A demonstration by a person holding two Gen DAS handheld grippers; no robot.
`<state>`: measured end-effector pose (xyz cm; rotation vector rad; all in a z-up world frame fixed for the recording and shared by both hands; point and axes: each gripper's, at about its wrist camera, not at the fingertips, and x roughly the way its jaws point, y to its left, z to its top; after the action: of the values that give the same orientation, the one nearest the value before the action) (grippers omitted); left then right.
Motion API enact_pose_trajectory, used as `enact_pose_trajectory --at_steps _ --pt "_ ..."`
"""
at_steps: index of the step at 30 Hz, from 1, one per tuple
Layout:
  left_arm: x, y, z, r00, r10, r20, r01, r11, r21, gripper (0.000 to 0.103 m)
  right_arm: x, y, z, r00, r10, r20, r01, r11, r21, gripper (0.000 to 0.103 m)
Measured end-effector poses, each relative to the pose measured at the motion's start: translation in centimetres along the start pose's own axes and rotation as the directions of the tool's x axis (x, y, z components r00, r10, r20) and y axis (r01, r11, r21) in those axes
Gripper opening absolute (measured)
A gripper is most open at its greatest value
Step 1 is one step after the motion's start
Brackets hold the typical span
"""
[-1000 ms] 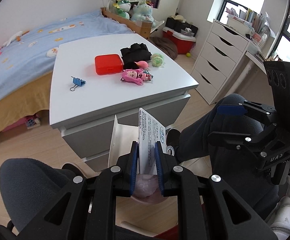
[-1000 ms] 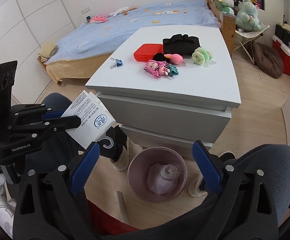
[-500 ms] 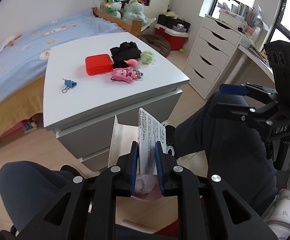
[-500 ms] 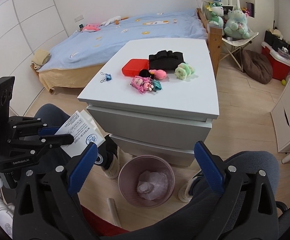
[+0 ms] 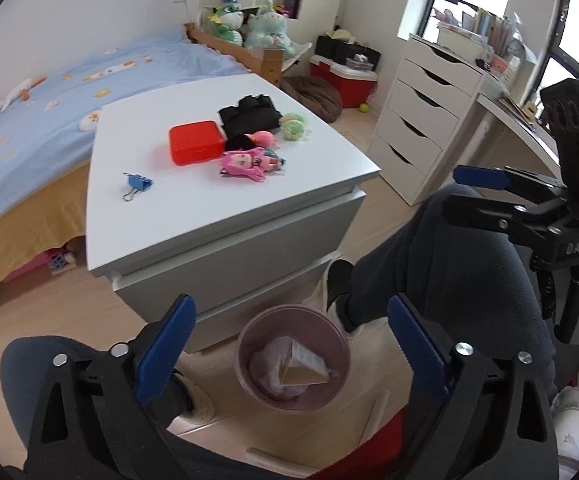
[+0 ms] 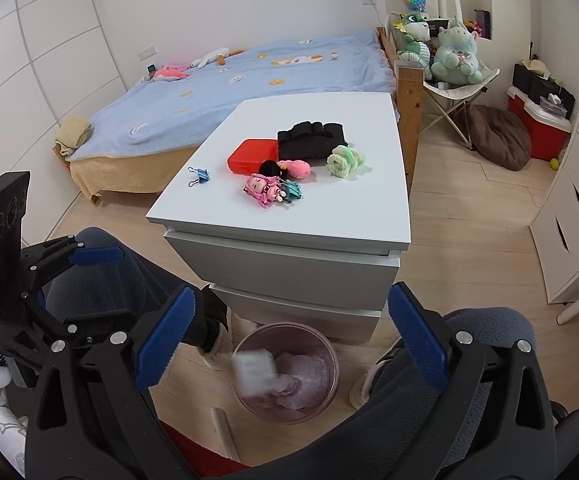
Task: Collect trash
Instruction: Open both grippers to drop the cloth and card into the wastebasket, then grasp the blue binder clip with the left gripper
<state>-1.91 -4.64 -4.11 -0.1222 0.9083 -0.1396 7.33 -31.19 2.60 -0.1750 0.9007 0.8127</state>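
A round pink trash bin (image 5: 293,360) stands on the floor in front of the white drawer unit (image 5: 225,208). A white paper packet (image 5: 305,366) lies in the bin on crumpled tissue; in the right wrist view the packet (image 6: 254,372) is blurred at the bin's (image 6: 285,372) left rim. My left gripper (image 5: 289,344) is open and empty above the bin. My right gripper (image 6: 287,344) is open and empty, also above the bin. Each gripper shows in the other's view, the right one (image 5: 489,184) and the left one (image 6: 89,256).
On the drawer unit lie a red box (image 5: 196,147), a blue binder clip (image 5: 138,184), a pink doll (image 5: 245,165), a black pouch (image 5: 251,120) and a green plush (image 5: 294,125). The person's knees flank the bin. A bed (image 6: 229,92) and white drawers (image 5: 421,128) stand beyond.
My left gripper has opened and let go of the white paper packet, which has dropped into the bin. Both grippers have tilted down a little toward the bin.
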Motion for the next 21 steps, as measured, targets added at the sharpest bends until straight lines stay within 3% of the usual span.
enact_pose_trajectory --at_steps 14,21 --pt "-1.0 2.3 0.1 0.999 0.031 0.031 -0.029 0.997 -0.070 0.096 1.0 0.8 0.0 0.999 0.030 -0.010 -0.031 0.999 -0.009 0.100" --pt "-1.9 4.1 1.7 0.996 0.068 0.065 -0.063 0.994 -0.084 0.096 1.4 1.1 1.4 0.999 0.043 -0.004 -0.044 0.999 -0.027 0.100"
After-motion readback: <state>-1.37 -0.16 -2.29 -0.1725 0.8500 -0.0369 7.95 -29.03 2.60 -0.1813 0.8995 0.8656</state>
